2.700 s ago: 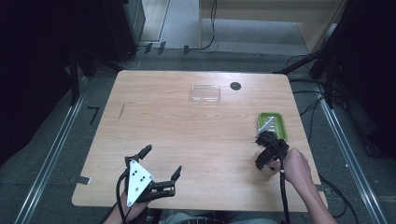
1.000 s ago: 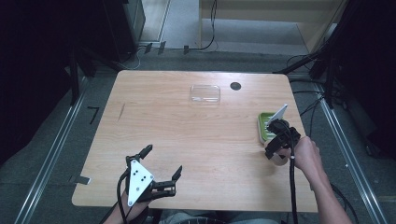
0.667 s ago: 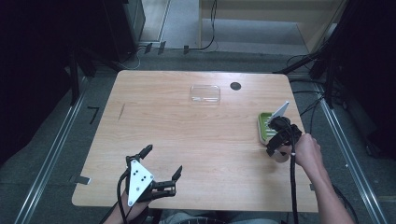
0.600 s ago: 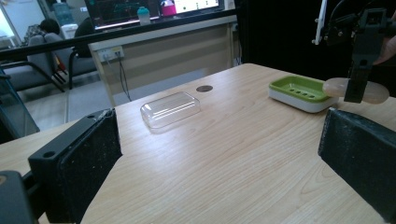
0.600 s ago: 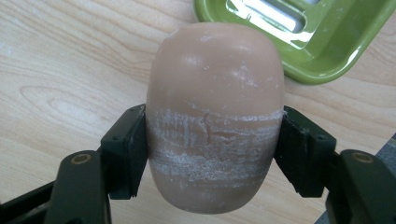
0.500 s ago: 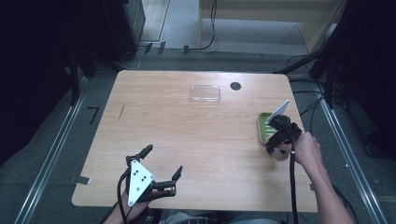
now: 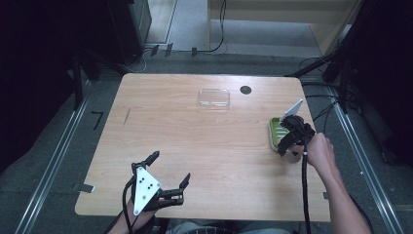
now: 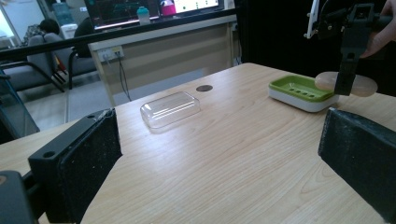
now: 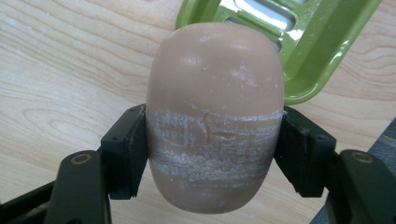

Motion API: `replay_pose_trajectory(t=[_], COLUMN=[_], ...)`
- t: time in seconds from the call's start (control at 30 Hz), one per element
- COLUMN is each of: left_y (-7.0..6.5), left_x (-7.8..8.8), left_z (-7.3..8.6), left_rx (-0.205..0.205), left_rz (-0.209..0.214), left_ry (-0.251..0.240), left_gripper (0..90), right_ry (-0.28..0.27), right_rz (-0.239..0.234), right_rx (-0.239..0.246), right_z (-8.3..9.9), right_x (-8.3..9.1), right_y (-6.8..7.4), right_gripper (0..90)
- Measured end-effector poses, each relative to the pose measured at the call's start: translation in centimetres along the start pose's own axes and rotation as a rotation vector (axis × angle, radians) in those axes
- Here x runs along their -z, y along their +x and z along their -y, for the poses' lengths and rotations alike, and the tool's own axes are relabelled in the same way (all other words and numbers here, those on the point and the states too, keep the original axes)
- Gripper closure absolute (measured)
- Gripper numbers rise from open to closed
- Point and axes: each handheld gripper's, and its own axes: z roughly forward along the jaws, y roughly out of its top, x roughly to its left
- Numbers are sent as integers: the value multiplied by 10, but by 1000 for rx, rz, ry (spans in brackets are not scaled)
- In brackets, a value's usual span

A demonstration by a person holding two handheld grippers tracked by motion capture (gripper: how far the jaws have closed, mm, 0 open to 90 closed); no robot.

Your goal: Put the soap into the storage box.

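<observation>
Shifted rightward and away from the person since the earliest frame: right gripper (image 7: 287, 141) now at the near end of the green soap dish (image 7: 278, 132), carried there from a spot nearer the person; left gripper (image 7: 158, 187) unmoved at the near left of the table (image 7: 195, 141).

Clenched on a tan soap bar (image 9: 214, 116) across its width, jaw pads pressing either flank. Held lifted, with the bar's far end over the dish's near rim, probably so as to lower it flat into the slotted tray. Scuffed whitish bands on the bar at pad height, likely from gripping.

Left gripper's jaws released and wide apart, empty, resting low near the table's front edge, seemingly parked out of the way.

Clear plastic lid (image 7: 214, 98) lying apart toward the far edge, near a dark round grommet (image 7: 245, 89), presumably awaiting use as the dish's cover.

From the right gripper view: pad contact and the scuffing. From the left gripper view: bar (image 8: 345, 84) raised just above dish (image 8: 299, 91) level, though whether touching the rim hard to tell. From the high view: the layout, but the bar hidden under the gripper.
</observation>
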Motion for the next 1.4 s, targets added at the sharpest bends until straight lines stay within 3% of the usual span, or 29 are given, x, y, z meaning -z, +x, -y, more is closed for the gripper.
replay_pose_trajectory(t=[1.4], left_y=[0], left_x=[0], left_z=[0], left_rx=[1], left_rz=[1], left_ry=[-3], left_gripper=[0], right_ry=[-15], right_rz=[-1], right_rx=[-26], right_z=[-32], right_x=[8], right_y=[-8], right_gripper=[334])
